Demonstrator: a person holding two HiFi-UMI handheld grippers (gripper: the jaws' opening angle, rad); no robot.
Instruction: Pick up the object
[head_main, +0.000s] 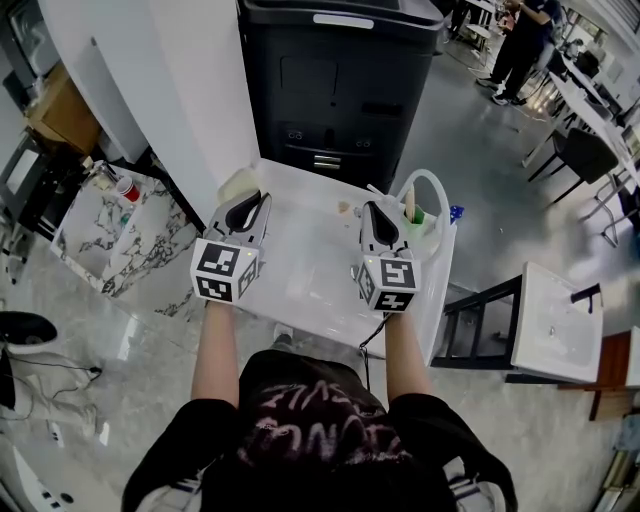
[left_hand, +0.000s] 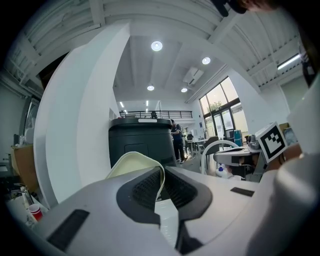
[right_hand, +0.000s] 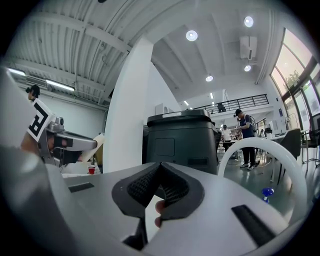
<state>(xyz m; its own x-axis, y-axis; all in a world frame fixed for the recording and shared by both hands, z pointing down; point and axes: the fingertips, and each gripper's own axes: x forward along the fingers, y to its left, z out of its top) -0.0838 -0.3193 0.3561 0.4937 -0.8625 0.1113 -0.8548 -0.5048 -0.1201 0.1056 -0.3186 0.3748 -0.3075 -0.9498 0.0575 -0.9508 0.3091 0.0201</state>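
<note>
A cream, thin-walled curved object (head_main: 234, 184) is pinched by its edge in my left gripper (head_main: 246, 202) above the back left corner of the white table (head_main: 300, 285). In the left gripper view the cream wall (left_hand: 131, 163) runs between the ribbed pads, and the left gripper (left_hand: 162, 174) is shut on it. My right gripper (head_main: 373, 212) hovers over the table's right half, its jaws closed tip to tip with nothing held. In the right gripper view (right_hand: 159, 168) a small pinkish thing (right_hand: 159, 205) shows through the gap below the tips.
A tall black bin (head_main: 340, 80) stands right behind the table. A white basket with a hoop handle (head_main: 432, 192) sits at the table's right edge. A marble side table (head_main: 110, 240) with a red cup (head_main: 127, 188) lies left. Chairs and people are at far right.
</note>
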